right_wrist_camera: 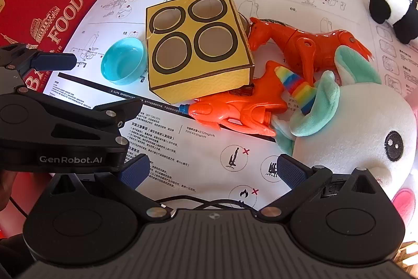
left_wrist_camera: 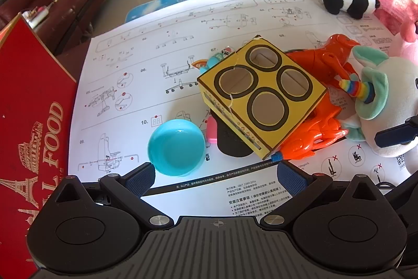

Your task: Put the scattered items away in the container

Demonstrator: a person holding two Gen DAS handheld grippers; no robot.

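Left hand-held gripper (left_wrist_camera: 215, 178) hangs with jaws spread wide and empty, just short of the turquoise bowl (left_wrist_camera: 176, 147); right hand-held gripper (right_wrist_camera: 213, 170) likewise gapes empty above the printed instruction sheet (right_wrist_camera: 183, 156) covering the counter; yellow four-hole cardboard box (right_wrist_camera: 198, 49) sits tilted amid the clutter, touching the orange toy horse (right_wrist_camera: 308, 43) and orange water pistol (right_wrist_camera: 235, 109); unicorn plush (right_wrist_camera: 347, 127) lies beside these; red gift box (right_wrist_camera: 44, 4) stands at the sheet's left edge; panda plush (right_wrist_camera: 389, 7) lies well apart.

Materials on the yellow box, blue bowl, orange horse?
Yellow box: printed cardboard, matte; torn edges by the holes. Blue bowl: likely plastic, smooth and glossy, bright highlights. Orange horse: hard moulded plastic, shiny, with a visible screw hole.
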